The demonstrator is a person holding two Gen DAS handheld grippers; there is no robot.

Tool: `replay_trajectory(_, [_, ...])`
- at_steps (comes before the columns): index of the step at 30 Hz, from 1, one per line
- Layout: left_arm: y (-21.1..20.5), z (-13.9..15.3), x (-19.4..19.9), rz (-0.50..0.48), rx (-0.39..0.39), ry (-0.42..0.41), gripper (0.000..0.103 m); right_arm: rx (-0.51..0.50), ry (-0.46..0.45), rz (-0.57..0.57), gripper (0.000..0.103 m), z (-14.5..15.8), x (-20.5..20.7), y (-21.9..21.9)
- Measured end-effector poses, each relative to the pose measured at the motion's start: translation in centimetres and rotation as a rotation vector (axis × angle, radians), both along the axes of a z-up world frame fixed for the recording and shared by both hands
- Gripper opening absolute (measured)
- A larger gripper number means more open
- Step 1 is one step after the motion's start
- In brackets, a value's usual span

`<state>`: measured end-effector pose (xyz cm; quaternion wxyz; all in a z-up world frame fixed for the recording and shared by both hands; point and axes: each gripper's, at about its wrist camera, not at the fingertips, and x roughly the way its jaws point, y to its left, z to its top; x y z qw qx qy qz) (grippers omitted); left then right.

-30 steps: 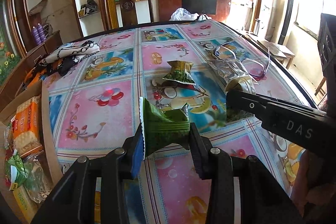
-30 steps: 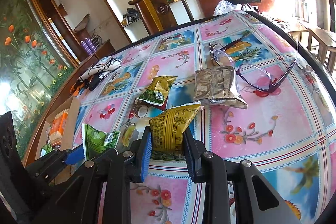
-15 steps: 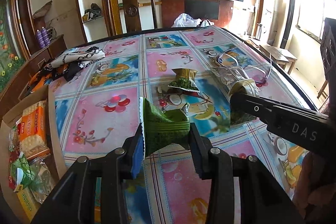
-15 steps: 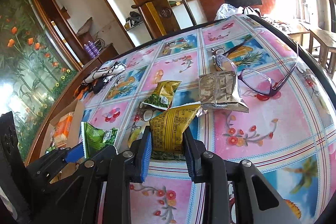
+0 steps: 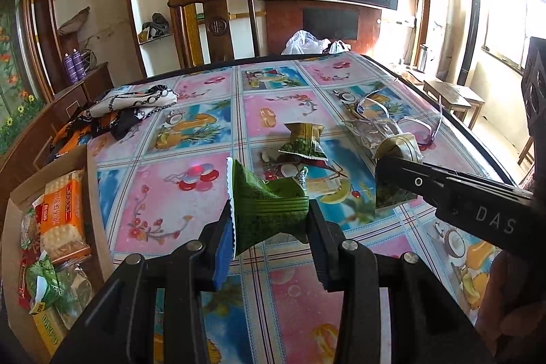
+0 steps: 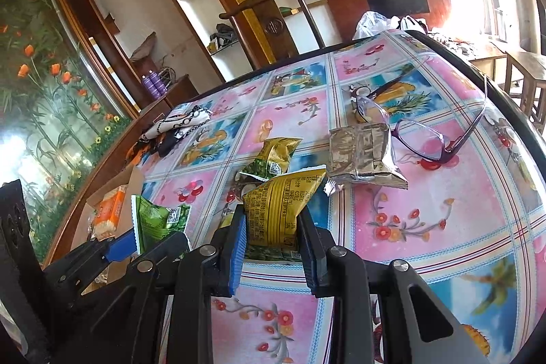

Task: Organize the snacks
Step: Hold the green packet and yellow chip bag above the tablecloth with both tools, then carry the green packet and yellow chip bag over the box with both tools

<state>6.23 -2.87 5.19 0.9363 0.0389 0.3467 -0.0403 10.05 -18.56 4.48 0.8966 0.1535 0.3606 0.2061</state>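
A: What is taking up most of the scene?

B: The table (image 5: pixel 211 193) with its fruit-print cloth is filling both views. At nine o'clock in the left wrist view, a cardboard box (image 5: pixel 92 193) is sitting against the table's edge, holding an orange cracker pack (image 5: pixel 63 220) and other wrapped snacks.

A: And the grippers?

B: The left gripper (image 5: pixel 269 227) is clamping a green snack packet (image 5: pixel 266 203) between its pads, holding it clear of the cloth. The right gripper (image 6: pixel 273 237) is squeezing a yellow snack packet (image 6: pixel 279 207) the same way; it is also showing at three o'clock in the left view.

A: What is lying loose on the table?

B: A crumpled silver packet (image 6: pixel 363 156) is resting at one o'clock from the right gripper, touching a pair of purple-framed glasses (image 6: pixel 419 139) just beyond it. A yellow-green packet (image 6: pixel 274 156) is lying at twelve o'clock, just behind the held yellow one.

A: Anything farther off?

B: A patterned cloth (image 5: pixel 136 101) is bunching at ten o'clock near the far table edge, well apart from the snacks.
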Motion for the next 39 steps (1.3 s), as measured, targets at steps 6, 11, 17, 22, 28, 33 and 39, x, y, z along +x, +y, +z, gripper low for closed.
replay_trajectory(6, [0.4, 0.6, -0.2, 0.008, -0.007, -0.020, 0.038, 0.007, -0.017, 0.007, 0.030, 0.4, -0.2, 0.1])
replay_trajectory(11, [0.8, 1.1, -0.5, 0.015, -0.011, -0.036, 0.038, 0.011, -0.025, 0.009, 0.030, 0.5, -0.3, 0.2])
replay_trajectory(17, [1.9, 2.1, -1.1, 0.032, -0.031, -0.063, 0.038, 0.015, -0.031, 0.013, 0.030, 0.6, -0.4, 0.2])
replay_trajectory(22, [3.1, 3.0, -1.6, 0.049, -0.053, -0.085, 0.038, 0.000, -0.042, 0.026, 0.030, 0.7, -0.6, 0.8])
replay_trajectory(28, [5.1, 4.1, -2.0, 0.079, -0.085, -0.111, 0.038, -0.007, -0.077, 0.062, 0.030, 1.1, -1.4, 2.2])
replay_trajectory(33, [7.3, 4.8, -2.4, 0.118, -0.110, -0.129, 0.038, -0.019, -0.110, 0.117, 0.030, 1.4, -2.3, 4.1])
replay_trajectory(39, [10.3, 5.3, -2.5, 0.179, -0.135, -0.137, 0.038, -0.005, -0.114, 0.184, 0.031, 1.3, -3.2, 6.6])
